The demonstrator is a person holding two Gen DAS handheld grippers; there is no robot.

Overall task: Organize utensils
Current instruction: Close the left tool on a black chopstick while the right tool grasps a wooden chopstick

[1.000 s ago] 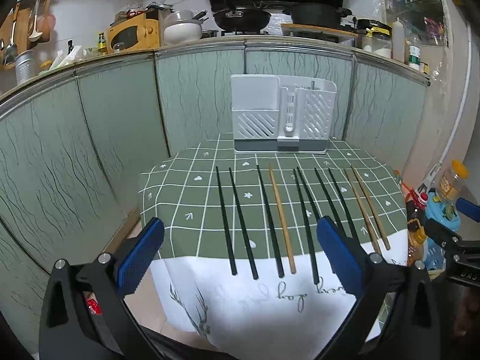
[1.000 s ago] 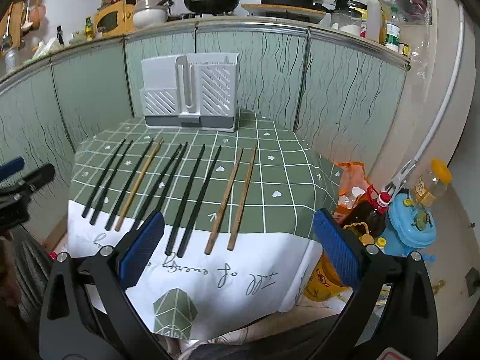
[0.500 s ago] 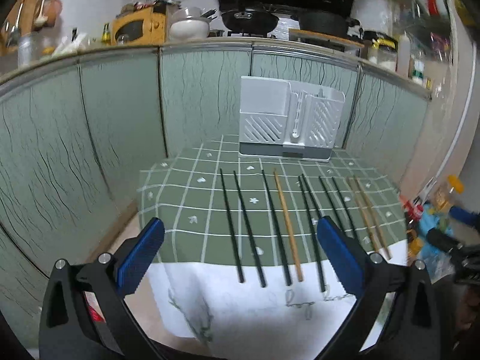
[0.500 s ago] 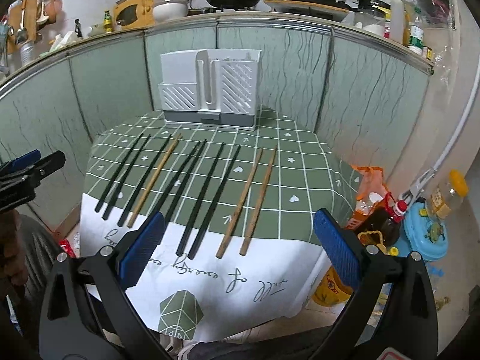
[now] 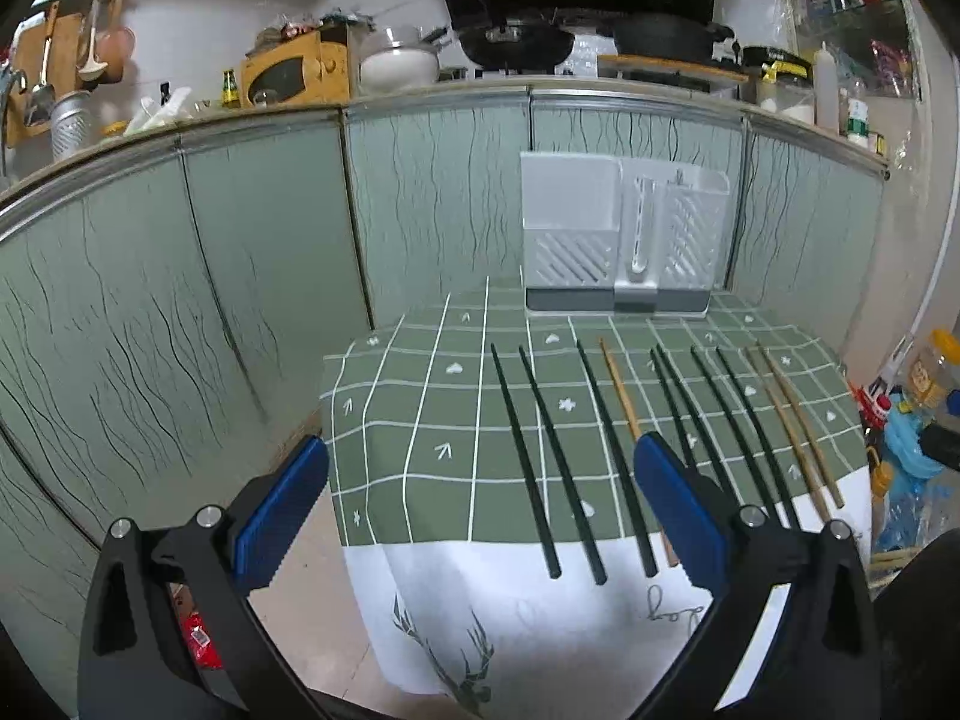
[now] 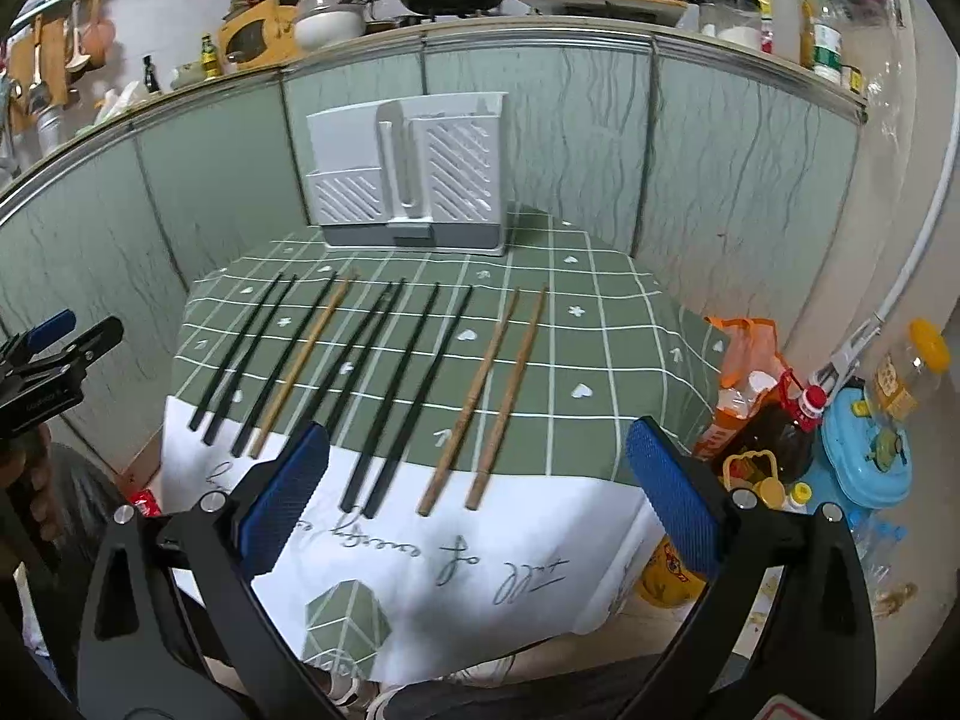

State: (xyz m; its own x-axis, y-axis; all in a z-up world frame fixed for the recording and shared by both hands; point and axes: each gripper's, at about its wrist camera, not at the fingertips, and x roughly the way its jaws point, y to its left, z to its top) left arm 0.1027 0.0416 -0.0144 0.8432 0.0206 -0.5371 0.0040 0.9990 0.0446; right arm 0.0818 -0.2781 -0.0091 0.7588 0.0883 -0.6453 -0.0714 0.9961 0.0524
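Both claws stand wide apart and hold nothing: the left claw [image 5: 480,510] hangs off the near left corner of the surface [image 5: 420,456], its blue pads [image 5: 279,516] spread well clear of everything, and the right claw [image 6: 477,498] hovers over the near edge, above the white hem of the green checked tablecloth [image 6: 600,360]. Ten chopsticks lie flat on the cloth in a row, running from the near edge toward the back, none of them touched by either claw. Counting from the left in the right wrist view: a pair of black chopsticks [image 6: 240,354], then a single black one beside a single light wooden chopstick [image 6: 303,363], then two black pairs close together [image 6: 384,384], and at the right end a pair of brown wooden chopsticks [image 6: 492,396] lying slightly apart from each other. A white slatted utensil holder [image 6: 414,180] with a grey base stands upright at the back of the surface, against the green panelled wall, well apart from the chopstick tips; what its compartments hold cannot be told. Bottles and a blue container [image 6: 864,450] crowd the floor to the right of the surface.
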